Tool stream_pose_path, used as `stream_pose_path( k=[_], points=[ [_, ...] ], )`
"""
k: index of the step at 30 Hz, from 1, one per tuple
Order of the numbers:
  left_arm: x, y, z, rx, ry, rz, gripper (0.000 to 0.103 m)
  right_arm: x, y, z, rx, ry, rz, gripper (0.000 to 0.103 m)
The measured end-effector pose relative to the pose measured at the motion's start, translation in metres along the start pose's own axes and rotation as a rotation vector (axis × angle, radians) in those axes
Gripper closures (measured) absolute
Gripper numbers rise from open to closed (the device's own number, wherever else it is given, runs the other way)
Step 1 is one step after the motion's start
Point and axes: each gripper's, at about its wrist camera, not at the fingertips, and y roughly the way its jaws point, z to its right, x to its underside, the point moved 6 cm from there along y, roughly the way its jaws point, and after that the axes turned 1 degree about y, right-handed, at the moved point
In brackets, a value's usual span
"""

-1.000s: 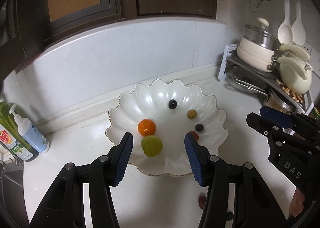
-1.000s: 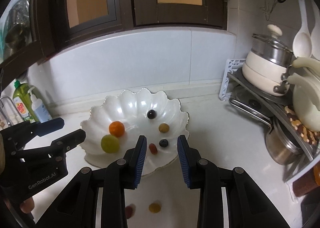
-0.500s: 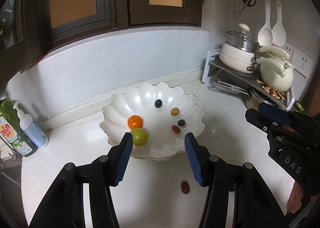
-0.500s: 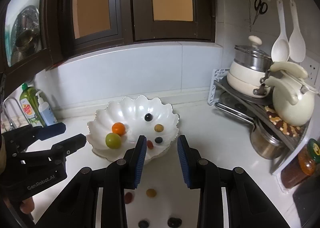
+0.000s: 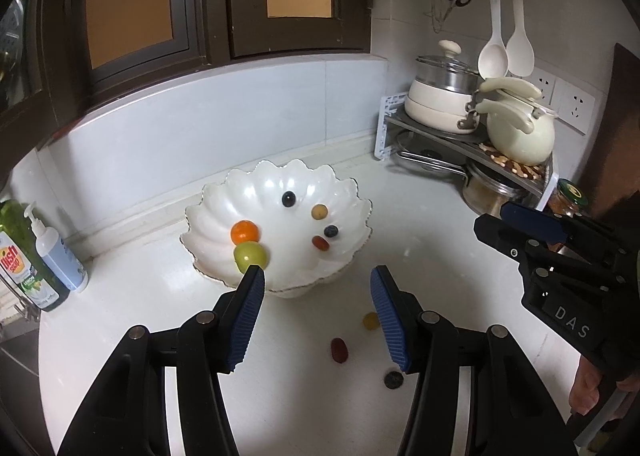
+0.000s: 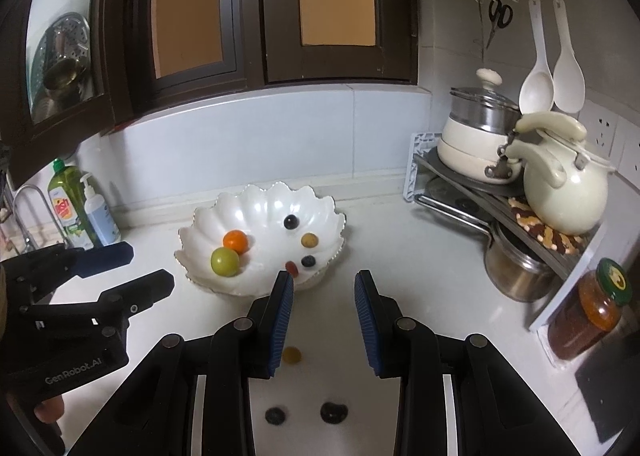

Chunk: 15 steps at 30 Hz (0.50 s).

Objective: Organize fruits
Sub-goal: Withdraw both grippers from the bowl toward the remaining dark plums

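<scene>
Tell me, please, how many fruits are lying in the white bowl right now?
6: an orange touching a green fruit on the left; a dark berry at the back; a yellow one, a blueberry and a red one on the right.

Both grippers are matte black, built of angular linkage arms joined by round silver screws, each finger faced with a ribbed blue pad. The left gripper [image 5: 316, 312] carries white "GenRobot.AI" lettering on its body at the lower left of the right wrist view; the right gripper [image 6: 324, 316] reads "DAS" at the right edge of the left wrist view.
</scene>
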Motion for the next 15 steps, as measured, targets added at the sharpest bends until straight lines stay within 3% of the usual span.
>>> stream_pose_path(
  k=[15],
  points=[
    [0.042, 0.013, 0.031, 0.054, 0.005, -0.076, 0.049, 0.048, 0.001, 0.015, -0.025, 0.016, -0.083, 0.07]
  ],
)
